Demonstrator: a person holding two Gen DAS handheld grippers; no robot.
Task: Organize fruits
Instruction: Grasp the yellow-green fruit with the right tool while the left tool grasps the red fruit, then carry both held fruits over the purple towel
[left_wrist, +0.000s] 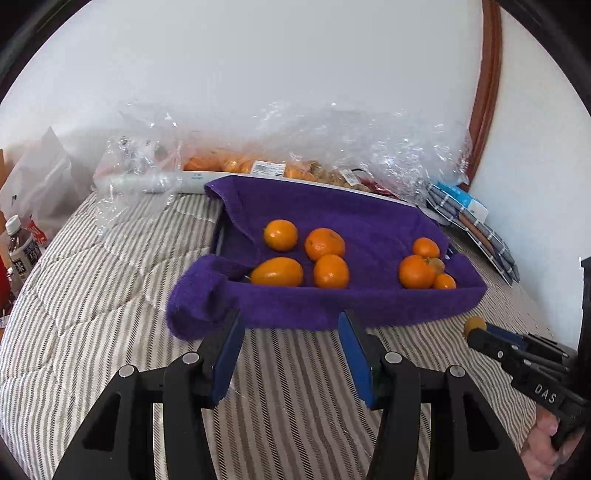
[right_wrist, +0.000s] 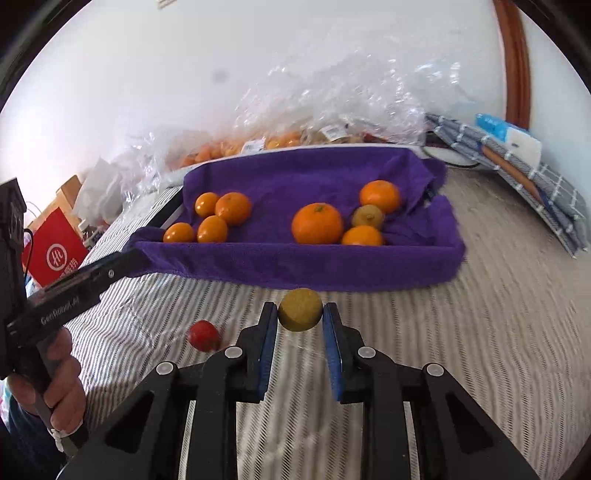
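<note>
I'm clamping R hand-held gripper (right_wrist: 300, 314) on yellow fruit (right_wrist: 300, 309) for the tray (right_wrist: 295, 266); L hand-held gripper (left_wrist: 291, 325) gaping empty, bracing its edge.

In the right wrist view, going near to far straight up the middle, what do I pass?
Right gripper shut on the yellowish fruit → striped bedcover → purple towel's front edge → big orange → clear plastic bags → white wall.

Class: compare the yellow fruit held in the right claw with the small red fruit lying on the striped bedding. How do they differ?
The yellow fruit is dull yellow and larger; the red fruit is bright red and smaller. The yellow one sits pinched in the right claw; the red one lies free on the bedding. Both are roundish and outside the purple-lined tray.
</note>
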